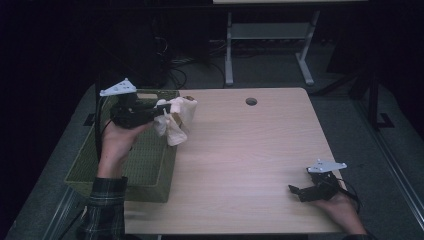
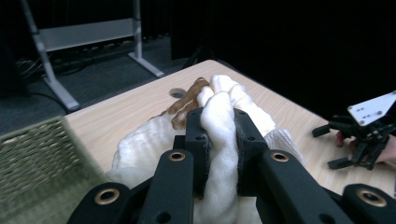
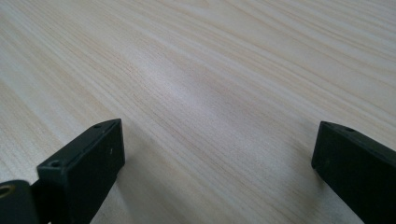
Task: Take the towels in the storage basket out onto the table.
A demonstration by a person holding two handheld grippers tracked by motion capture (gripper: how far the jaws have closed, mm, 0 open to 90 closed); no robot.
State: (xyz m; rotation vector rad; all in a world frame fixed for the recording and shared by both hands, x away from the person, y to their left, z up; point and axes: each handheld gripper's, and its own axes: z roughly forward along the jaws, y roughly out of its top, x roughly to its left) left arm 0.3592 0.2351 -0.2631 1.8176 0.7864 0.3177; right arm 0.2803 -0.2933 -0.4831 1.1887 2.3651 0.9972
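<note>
My left gripper is shut on a cream-white cloth and holds it in the air over the right rim of the green woven basket. Seen from the left gripper view, the cloth is pinched between the two black jaws and bulges past them; a brown patch shows at its far end. My right gripper rests low on the wooden table near its front right corner. Its jaws stand wide apart with bare wood between them.
The basket sits at the table's left edge, partly over it. A round cable hole lies near the table's far edge. A grey metal stand and cables are on the dark floor beyond.
</note>
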